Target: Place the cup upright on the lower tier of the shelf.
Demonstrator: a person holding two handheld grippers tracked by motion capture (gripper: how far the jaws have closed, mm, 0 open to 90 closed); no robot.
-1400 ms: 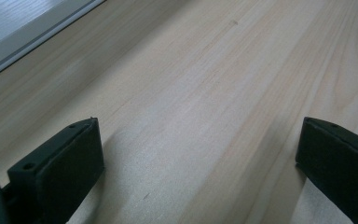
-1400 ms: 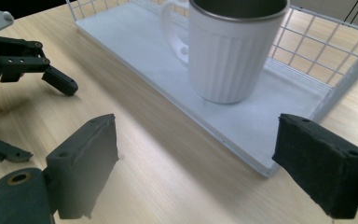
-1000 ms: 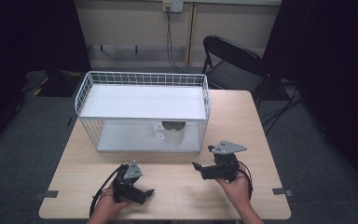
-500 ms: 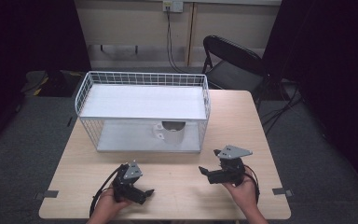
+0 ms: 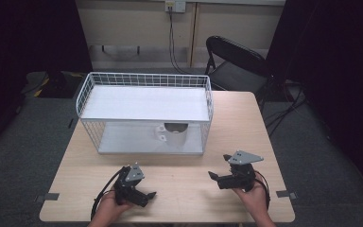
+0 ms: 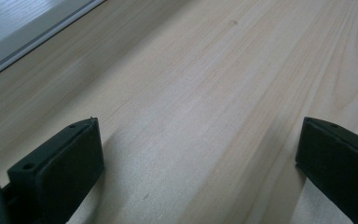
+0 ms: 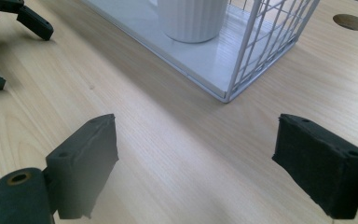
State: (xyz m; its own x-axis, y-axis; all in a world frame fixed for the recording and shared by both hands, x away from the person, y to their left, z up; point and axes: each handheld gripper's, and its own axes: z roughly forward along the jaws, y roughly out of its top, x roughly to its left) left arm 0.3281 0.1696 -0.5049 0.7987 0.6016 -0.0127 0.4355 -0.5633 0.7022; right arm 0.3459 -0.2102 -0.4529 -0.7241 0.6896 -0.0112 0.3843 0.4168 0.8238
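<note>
While the left gripper (image 5: 147, 195) sits near the bench's front edge, jaws wide and empty, the white cup (image 5: 175, 134) stands upright on the wire rack's (image 5: 144, 102) lower shelf. The right gripper (image 5: 213, 177), jaws wide and empty, is nearer; the cup lies ahead-left of it.

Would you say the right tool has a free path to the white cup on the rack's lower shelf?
Probably yes. The right tool is open over bare table, and the white cup stands near the rack's front, which looks unmeshed. The upper shelf overhead would force a low, level approach.
</note>
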